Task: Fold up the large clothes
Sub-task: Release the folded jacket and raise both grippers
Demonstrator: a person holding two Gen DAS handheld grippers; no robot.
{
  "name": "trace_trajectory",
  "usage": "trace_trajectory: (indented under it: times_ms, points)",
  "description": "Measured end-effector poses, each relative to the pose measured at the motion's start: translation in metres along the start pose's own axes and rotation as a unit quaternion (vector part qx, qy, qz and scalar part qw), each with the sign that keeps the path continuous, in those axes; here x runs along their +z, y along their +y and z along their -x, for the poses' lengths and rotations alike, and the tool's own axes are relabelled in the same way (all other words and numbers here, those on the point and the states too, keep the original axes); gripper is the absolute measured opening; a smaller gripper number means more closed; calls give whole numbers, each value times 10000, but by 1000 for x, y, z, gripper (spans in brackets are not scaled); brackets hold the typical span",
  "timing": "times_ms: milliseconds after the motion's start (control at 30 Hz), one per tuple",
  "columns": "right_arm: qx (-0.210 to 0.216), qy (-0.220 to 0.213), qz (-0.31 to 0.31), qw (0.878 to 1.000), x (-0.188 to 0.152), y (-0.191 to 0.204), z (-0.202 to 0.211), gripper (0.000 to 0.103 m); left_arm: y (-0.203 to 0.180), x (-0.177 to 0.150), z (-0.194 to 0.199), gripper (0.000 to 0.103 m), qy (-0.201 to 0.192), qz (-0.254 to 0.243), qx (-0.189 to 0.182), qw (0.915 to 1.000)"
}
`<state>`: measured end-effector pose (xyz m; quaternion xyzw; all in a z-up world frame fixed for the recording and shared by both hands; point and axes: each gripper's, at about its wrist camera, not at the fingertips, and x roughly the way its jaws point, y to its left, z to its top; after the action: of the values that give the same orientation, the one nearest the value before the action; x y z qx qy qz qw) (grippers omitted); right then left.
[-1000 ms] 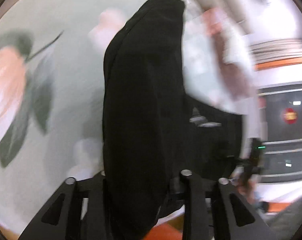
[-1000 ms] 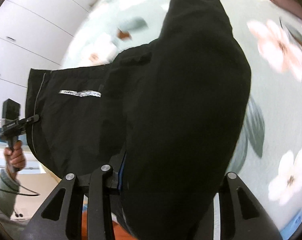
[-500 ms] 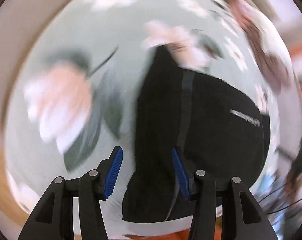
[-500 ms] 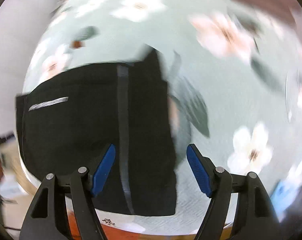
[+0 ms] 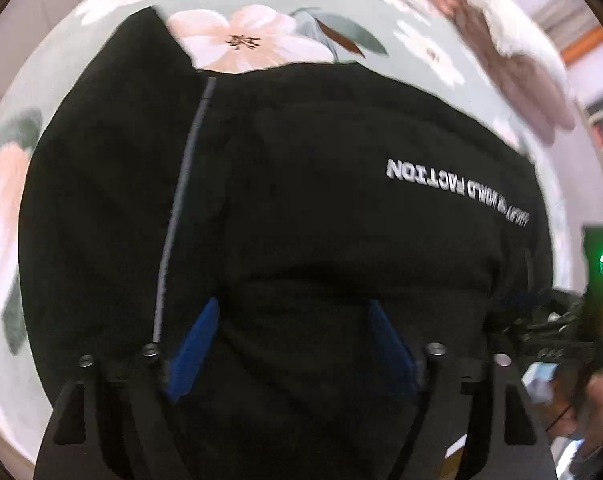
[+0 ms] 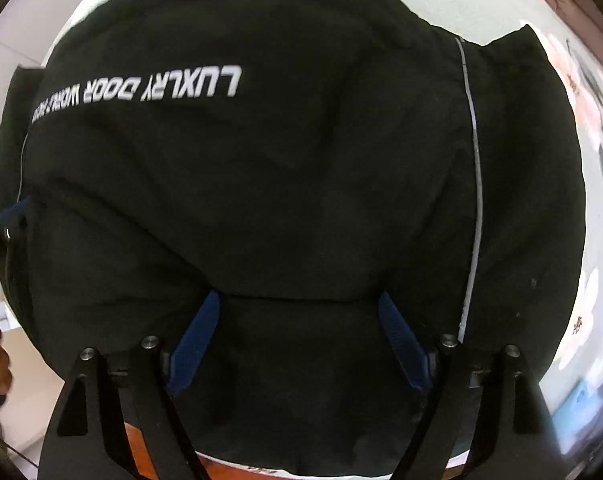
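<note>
Floral cloth (image 5: 341,4) under black garment (image 5: 301,200), both hand-held grippers (image 5: 291,340) (image 6: 299,340) steeply downward, jaws opening, unpinched.

Black jacket (image 5: 301,208) with white lettering and grey piping, lying folded, filling the view toward 12 o'clock

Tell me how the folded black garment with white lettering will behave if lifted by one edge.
The folded black garment with white lettering will probably flop and unfold: its soft creases show limp cloth. It looks thick, so likely somewhat heavy. Pushed across the floral sheet, it would likely bunch rather than slide.
</note>
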<state>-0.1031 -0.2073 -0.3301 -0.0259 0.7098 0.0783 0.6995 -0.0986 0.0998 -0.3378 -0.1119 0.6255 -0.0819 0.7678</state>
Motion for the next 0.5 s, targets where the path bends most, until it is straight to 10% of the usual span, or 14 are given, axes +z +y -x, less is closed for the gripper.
trace_trajectory:
  times_ms: [233, 500]
  points:
    - [163, -251, -151, 9994, -16, -7, 35, 84, -37, -13, 72, 78, -533, -97, 543, 9971]
    - [28, -1877, -37, 9822, -86, 12, 220, 84, -129, -58, 246, 78, -1994, -596, 862, 9743]
